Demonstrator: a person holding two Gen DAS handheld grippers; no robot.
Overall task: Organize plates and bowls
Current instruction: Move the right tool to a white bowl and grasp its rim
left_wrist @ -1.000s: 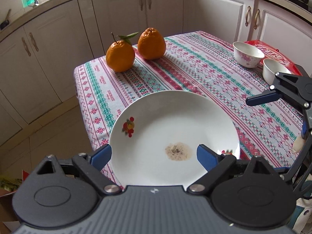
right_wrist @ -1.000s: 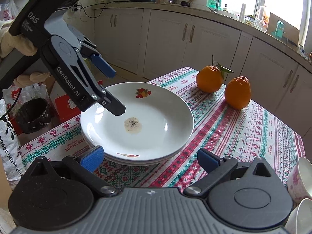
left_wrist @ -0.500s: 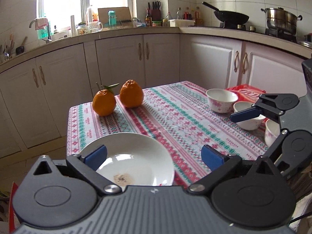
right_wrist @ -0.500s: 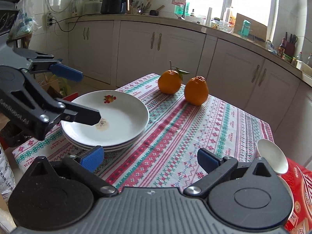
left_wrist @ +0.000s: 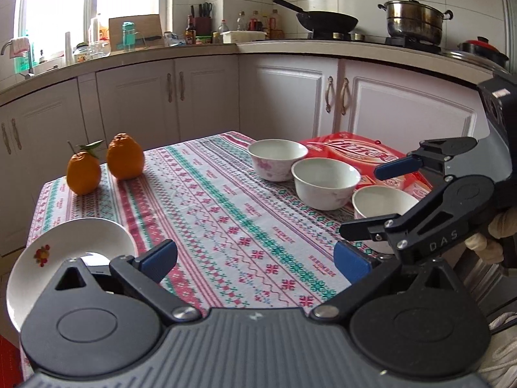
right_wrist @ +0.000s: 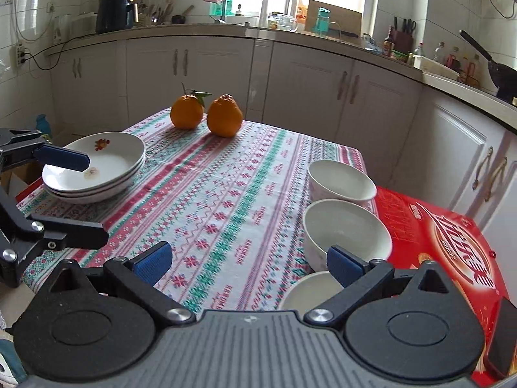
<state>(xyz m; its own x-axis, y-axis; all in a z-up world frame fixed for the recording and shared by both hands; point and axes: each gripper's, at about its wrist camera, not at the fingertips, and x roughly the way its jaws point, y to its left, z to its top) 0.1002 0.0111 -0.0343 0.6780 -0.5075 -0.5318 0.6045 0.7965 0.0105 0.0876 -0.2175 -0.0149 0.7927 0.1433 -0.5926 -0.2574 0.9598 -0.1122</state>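
A stack of white plates (right_wrist: 97,168) sits at the table's left near corner; its top plate shows in the left wrist view (left_wrist: 68,249). Three white bowls stand in a row on the right side: far (right_wrist: 339,181), middle (right_wrist: 345,229) and near (right_wrist: 310,291); they also show in the left wrist view as far (left_wrist: 278,158), middle (left_wrist: 324,181) and near (left_wrist: 381,203). My left gripper (left_wrist: 255,258) is open and empty over the table's near edge. My right gripper (right_wrist: 248,262) is open and empty, its right finger above the near bowl.
Two oranges (right_wrist: 206,116) sit at the table's far end. A red box (right_wrist: 446,242) lies under the cloth's right edge beside the bowls. White kitchen cabinets (left_wrist: 290,97) surround the table (left_wrist: 226,213).
Both grippers have drawn back from the plate stack and turned right toward the bowls. The plates now sit at the far left of both views.
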